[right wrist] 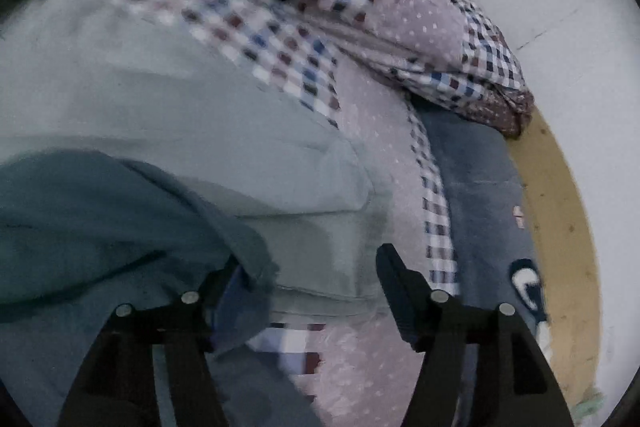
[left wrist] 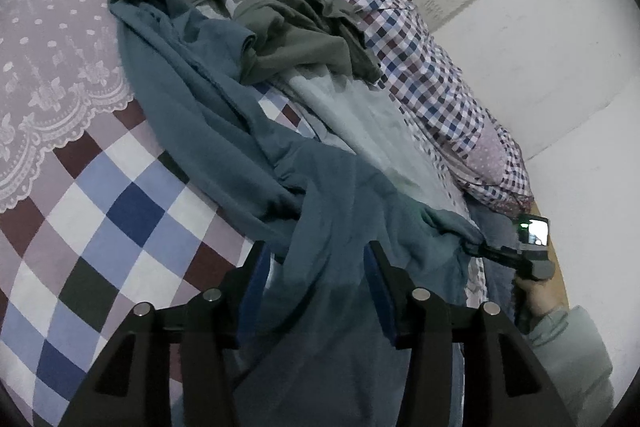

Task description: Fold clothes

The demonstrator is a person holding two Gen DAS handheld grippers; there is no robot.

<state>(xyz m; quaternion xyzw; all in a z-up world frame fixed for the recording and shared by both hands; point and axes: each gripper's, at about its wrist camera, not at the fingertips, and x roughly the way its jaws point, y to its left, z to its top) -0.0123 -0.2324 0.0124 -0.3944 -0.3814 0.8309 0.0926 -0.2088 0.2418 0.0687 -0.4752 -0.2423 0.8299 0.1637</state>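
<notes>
Teal top [left wrist: 208, 115] bunched on the bed [left wrist: 120, 211], unfolded. Left claw [left wrist: 316, 259] gapes around its hem; right claw [right wrist: 308, 267] gapes, cloth against 1 finger. Needs spreading flat, I'd guess.

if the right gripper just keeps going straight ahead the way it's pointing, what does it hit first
Most likely the pale grey-green garment, which fills the view ahead of the open right gripper. The teal garment only overlaps its left finger. Depth is unclear in this blurred view.

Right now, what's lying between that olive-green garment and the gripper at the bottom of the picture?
In the left wrist view, the teal garment runs from under the olive-green garment down into the left gripper. A pale blue garment lies beside it.
</notes>
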